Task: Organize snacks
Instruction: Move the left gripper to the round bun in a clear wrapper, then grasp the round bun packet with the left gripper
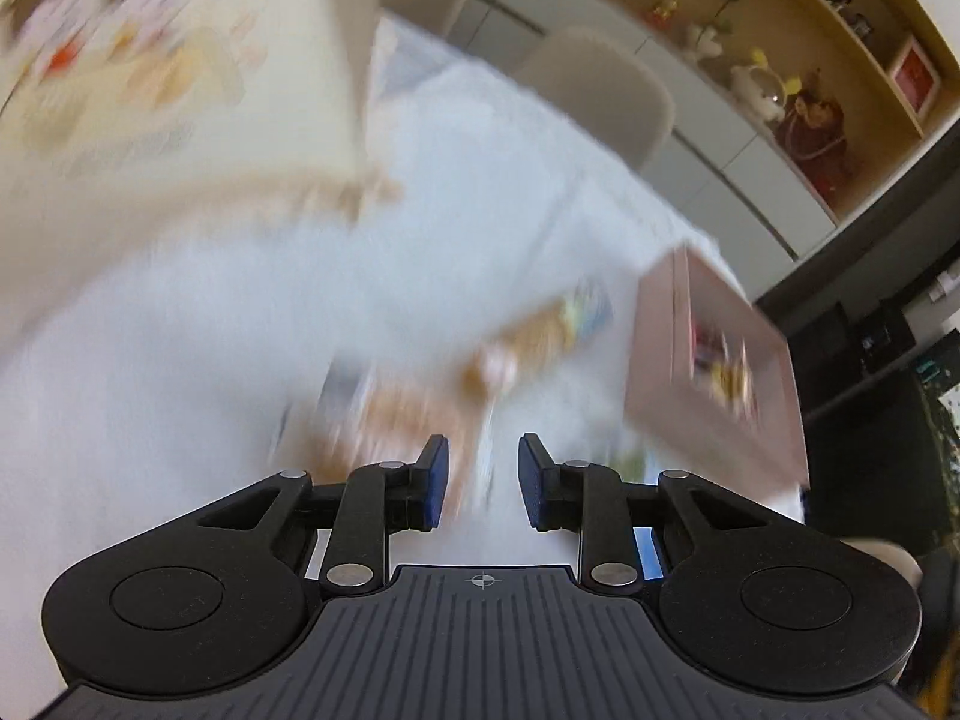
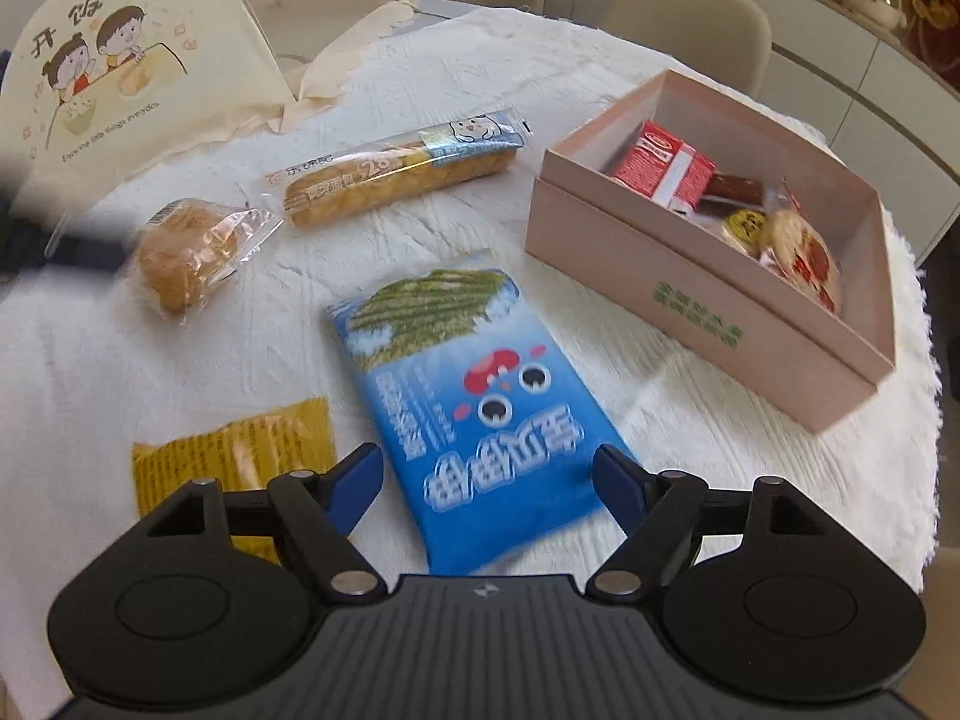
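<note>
In the right wrist view a blue snack packet (image 2: 474, 384) lies flat on the white cloth (image 2: 690, 450). My right gripper (image 2: 489, 480) hovers over its near end, open wide, with its pads on either side and clear of it. An open pink box (image 2: 690, 294) at the right holds a red carton and several small wrapped snacks. A long wrapped bread (image 2: 402, 171), a round wrapped bun (image 2: 186, 252) and a yellow packet (image 2: 240, 456) lie to the left. The left wrist view is heavily blurred. My left gripper (image 1: 483, 480) stands narrowly open with nothing between its pads, above smeared packets (image 1: 540, 336) and left of the pink box (image 1: 720, 372).
A cream bag with a cartoon print (image 2: 120, 60) stands at the back left, also filling the upper left as the cream bag (image 1: 150, 90). Pale chairs (image 2: 690, 6) ring the table's far side. A wooden shelf with figurines (image 1: 780, 90) runs behind.
</note>
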### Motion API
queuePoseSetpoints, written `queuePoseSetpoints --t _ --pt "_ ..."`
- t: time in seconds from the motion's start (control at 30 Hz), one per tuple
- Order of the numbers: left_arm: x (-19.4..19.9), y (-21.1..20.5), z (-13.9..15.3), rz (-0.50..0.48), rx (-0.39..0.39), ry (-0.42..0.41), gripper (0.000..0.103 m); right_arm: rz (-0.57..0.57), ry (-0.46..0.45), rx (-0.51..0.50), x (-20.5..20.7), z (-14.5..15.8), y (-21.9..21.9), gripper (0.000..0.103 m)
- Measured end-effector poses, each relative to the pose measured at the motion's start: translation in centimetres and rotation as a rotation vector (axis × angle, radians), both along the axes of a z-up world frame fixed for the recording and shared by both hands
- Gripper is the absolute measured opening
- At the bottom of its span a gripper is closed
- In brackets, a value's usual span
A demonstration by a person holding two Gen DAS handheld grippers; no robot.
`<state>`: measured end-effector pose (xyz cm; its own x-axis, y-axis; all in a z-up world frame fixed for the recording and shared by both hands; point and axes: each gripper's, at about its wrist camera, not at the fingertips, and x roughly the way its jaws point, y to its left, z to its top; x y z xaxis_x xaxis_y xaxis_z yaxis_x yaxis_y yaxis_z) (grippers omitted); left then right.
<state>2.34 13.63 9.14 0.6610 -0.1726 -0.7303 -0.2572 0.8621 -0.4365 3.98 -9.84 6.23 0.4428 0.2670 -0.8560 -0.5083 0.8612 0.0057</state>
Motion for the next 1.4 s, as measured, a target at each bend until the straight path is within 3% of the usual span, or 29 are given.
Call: queuePoseSetpoints --t 0.07,0.2,0.3,0.37,0.57,0.9,1.0,1.1,1.17,1.27,1.33,1.4 --pt "4.3 -1.4 0.5 -0.074 0.104 0.005 0.03 0.003 0.01 0.005 -0.7 0.0 -0.4 0.078" --pt "10.6 -5.7 -0.5 -0.225 0.335 0.102 0.031 0.011 0.001 -0.012 -1.9 0.0 -1.6 0.078" --pt "13.0 -7.3 -2.6 -0.287 0.358 0.185 0.036 0.026 -0.002 -0.028 -2.3 -0.3 -3.3 0.078" --pt "13.2 -7.1 -3.5 -0.27 0.385 0.201 0.047 0.054 -0.013 -0.039 -2.5 -0.5 -4.2 0.078" --pt "10.3 -6.0 -4.0 -0.181 0.249 0.19 0.036 0.161 -0.022 -0.023 -2.9 -0.7 -4.1 0.078" --pt "-1.7 -4.6 -4.2 -0.023 -0.039 0.223 0.033 0.301 -0.043 0.05 -3.3 0.0 -0.6 0.078" --pt "-5.5 -2.4 -2.5 0.096 -0.1 0.133 0.032 0.32 -0.029 0.069 -3.5 0.3 0.6 0.078" --pt "-7.5 0.0 -0.7 0.219 -0.029 0.067 0.032 0.314 -0.001 0.104 -3.8 0.6 1.6 0.078" --pt "-6.6 0.9 -0.8 0.215 0.015 0.087 0.032 0.317 0.019 0.106 -3.9 0.5 2.5 0.078" --pt "-3.8 -0.2 -1.8 0.071 0.133 0.124 0.033 0.319 0.012 0.083 -4.8 0.4 3.5 0.078" --pt "-2.1 -2.2 -2.7 -0.029 0.282 0.18 0.038 0.331 0.012 0.079 -5.5 0.4 3.2 0.078" --pt "-1.4 -4.2 -3.1 -0.116 0.403 0.188 0.051 0.334 0.014 0.073 -5.9 0.2 2.6 0.078"
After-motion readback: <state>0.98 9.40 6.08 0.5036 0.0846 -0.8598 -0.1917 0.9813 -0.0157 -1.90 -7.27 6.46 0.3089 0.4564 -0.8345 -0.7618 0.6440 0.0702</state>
